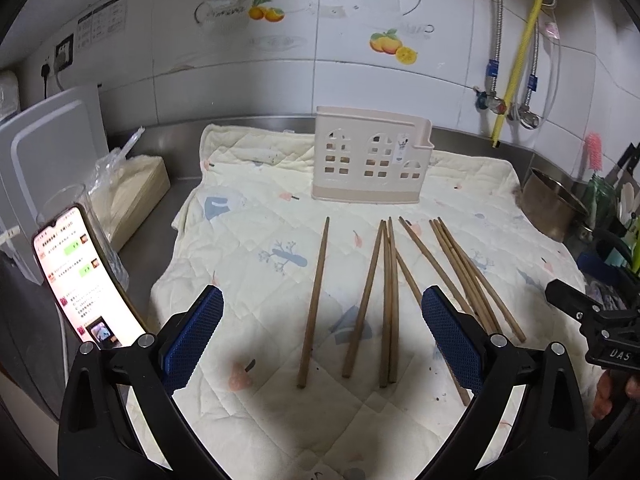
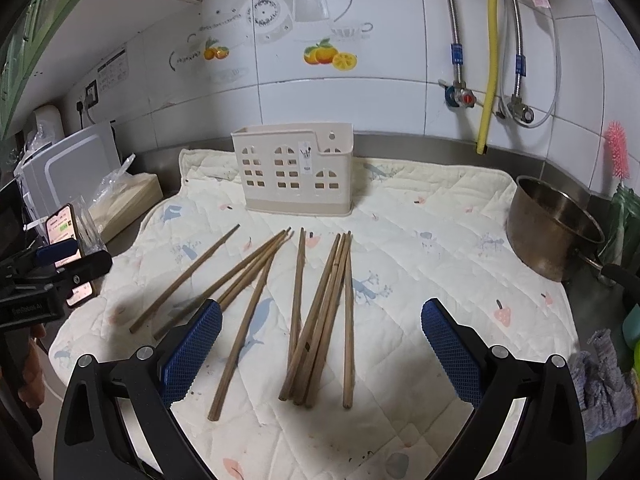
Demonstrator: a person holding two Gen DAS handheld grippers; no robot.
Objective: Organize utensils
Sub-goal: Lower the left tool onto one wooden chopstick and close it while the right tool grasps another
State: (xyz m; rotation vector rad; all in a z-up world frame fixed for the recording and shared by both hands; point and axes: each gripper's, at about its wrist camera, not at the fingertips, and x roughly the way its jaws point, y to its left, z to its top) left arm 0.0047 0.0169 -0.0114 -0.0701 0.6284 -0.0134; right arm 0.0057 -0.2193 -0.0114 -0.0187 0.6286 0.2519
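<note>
None of the chopsticks [image 2: 316, 320] has reached the utensil holder [image 2: 294, 172] yet, so by my reading the job is at its very start. All of them lie loose on the quilted cloth [image 2: 440, 280] that covers the steel bench [image 1: 160, 152], their tips pointing roughly toward the holder. From the right wrist view I count about ten, though several overlap and the exact figure is hard to fix: one lies alone at the left, a fan of four crosses beside it, and the rest are bunched together at the centre.

The holder stands upright at the back of the cloth, near the tiled wall and well apart from the sticks. Nothing pokes above its rim and its window cut-outs show nothing inside, so it looks empty. A steel pot [image 2: 556, 228] sits at the right edge of the cloth; what shows of its inside looks bare.

The left gripper [image 1: 322, 338] hovers over the left-hand sticks with its fingers [image 1: 196, 340] spread wide and grasping nothing. The right gripper [image 2: 320, 350] hangs over the bunched sticks, its fingers likewise parted and empty.

Every stick remains to be picked up and stood in the holder.
</note>
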